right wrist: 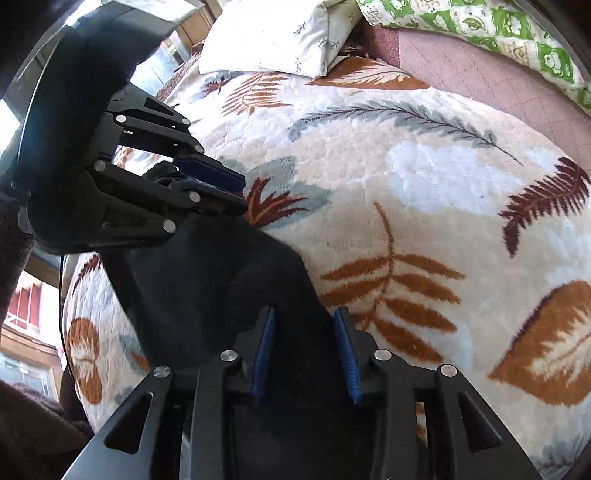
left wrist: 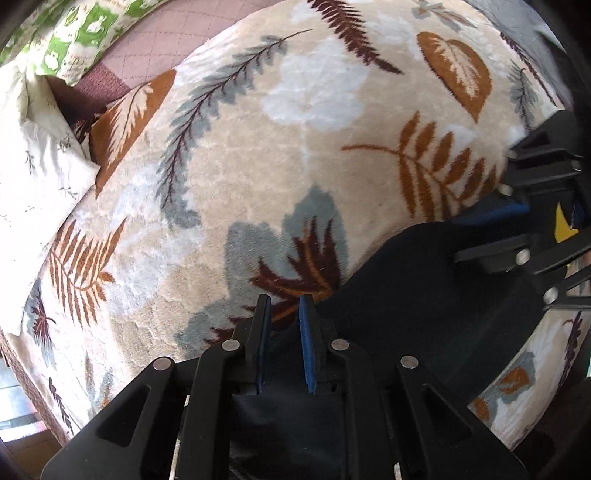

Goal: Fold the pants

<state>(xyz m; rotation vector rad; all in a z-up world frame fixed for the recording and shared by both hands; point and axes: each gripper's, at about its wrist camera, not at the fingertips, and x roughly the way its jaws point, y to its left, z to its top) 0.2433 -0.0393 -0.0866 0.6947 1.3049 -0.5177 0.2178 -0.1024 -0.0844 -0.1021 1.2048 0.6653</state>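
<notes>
- The left gripper (left wrist: 284, 306), black with blue pads, points steeply down. In its own view the jaws stand close with a narrow gap at the tips, and dark cloth lies between them lower down, so it is clenched on the dark navy pants (left wrist: 424, 295).
- The right gripper (right wrist: 304, 319) shows two blue ribbed pads (right wrist: 264, 354) standing wider apart, with the pants' dark fabric (right wrist: 221, 280) filling the space between them. Whether the pads actually press on the cloth I cannot tell.
- The pants lie at the near edge of the bed, stretched between the two grippers, on the cream plush blanket with brown, rust and grey leaf prints (left wrist: 240, 155).
- Each view catches the other gripper from the side: the left view shows the right one at its right edge (left wrist: 517, 210), and the right view shows the left one at upper left (right wrist: 236, 184).
- Only the right view shows a dark fuzzy sleeve (right wrist: 22, 424) at its lower left.
- Farther off, both views show one white pillow with small sprigs (right wrist: 266, 37), one green-and-white patterned quilt (right wrist: 498, 33) and a mauve quilted cover (left wrist: 147, 51).
- Count: two grippers, one pair of pants, one blanket, one pillow.
</notes>
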